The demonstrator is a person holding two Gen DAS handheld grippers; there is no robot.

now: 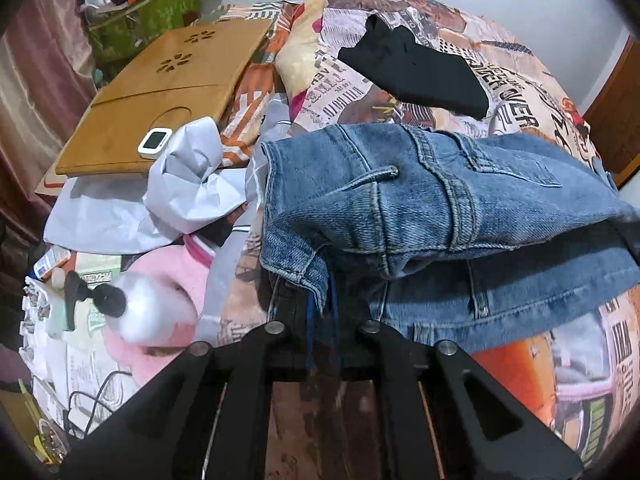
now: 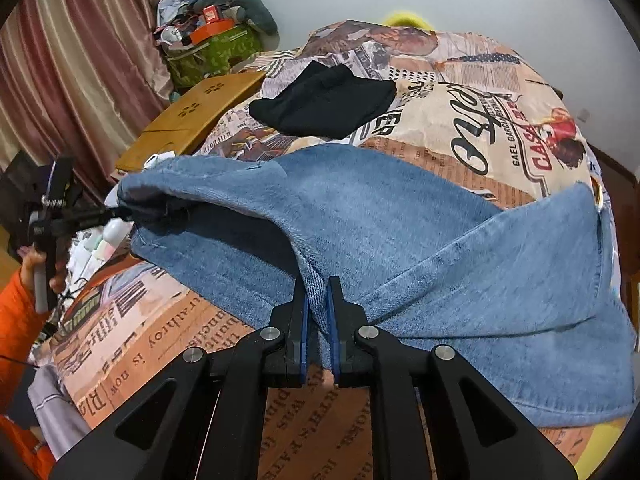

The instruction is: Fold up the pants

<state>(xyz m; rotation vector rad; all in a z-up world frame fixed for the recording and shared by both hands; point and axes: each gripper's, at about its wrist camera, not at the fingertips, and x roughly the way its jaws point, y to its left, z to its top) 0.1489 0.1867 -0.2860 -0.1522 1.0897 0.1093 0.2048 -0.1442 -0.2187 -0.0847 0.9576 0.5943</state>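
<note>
Denim jeans (image 2: 400, 216): 1, folded | black garment (image 2: 324, 108): 1 | left claw (image 1: 320, 300), right claw (image 2: 318, 312): 2, both clamping denim

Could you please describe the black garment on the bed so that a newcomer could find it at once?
On the newspaper-print bedspread, look beyond the blue jeans, towards the wall. The black garment lies folded there, the only plain dark item on it.
</note>
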